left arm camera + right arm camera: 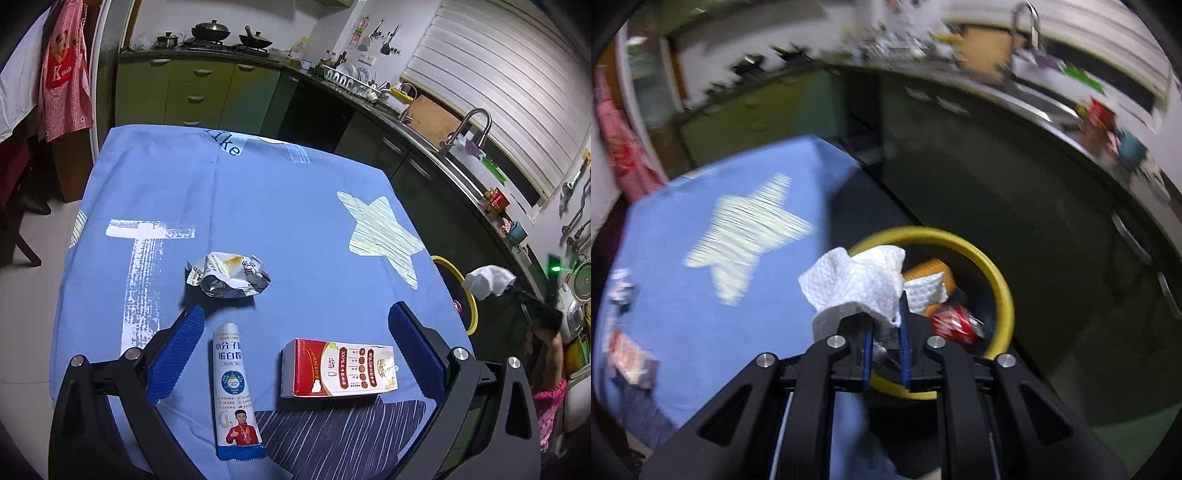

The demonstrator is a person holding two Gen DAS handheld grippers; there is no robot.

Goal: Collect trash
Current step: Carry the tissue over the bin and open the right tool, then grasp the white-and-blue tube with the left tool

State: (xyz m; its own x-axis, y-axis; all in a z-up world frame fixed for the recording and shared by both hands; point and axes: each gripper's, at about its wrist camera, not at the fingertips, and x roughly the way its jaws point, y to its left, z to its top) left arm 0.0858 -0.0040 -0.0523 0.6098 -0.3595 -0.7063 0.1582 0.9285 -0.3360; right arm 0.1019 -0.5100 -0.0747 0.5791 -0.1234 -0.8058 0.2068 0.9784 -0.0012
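1. Between the right gripper's blue pads sits a crumpled white tissue; jaws nearly closed, pinching it at its lower edge, most of the sheet bunched above the tips.
2. Just beyond the tissue: a yellow-rimmed bin on the floor beside the table. Inside it, a second white tissue piece, something orange, and a red wrapper.
3. Right wrist view is motion-blurred; the tissue hangs over the bin's near rim, at the table's edge.
4. Left gripper: jaws wide apart, nothing between the pads, poised above the table, which wears a blue cloth printed with a pale star.
5. Below that gap lie a white tube, lengthwise toward the camera, and a red-and-white carton on its side just right of it, not touching.
6. Farther out, a crushed silver packet, apart from both.
7. From the left view the tissue shows off the table's right edge, above the bin.
8. Background: green cabinets, stove with pans, sink and tap.
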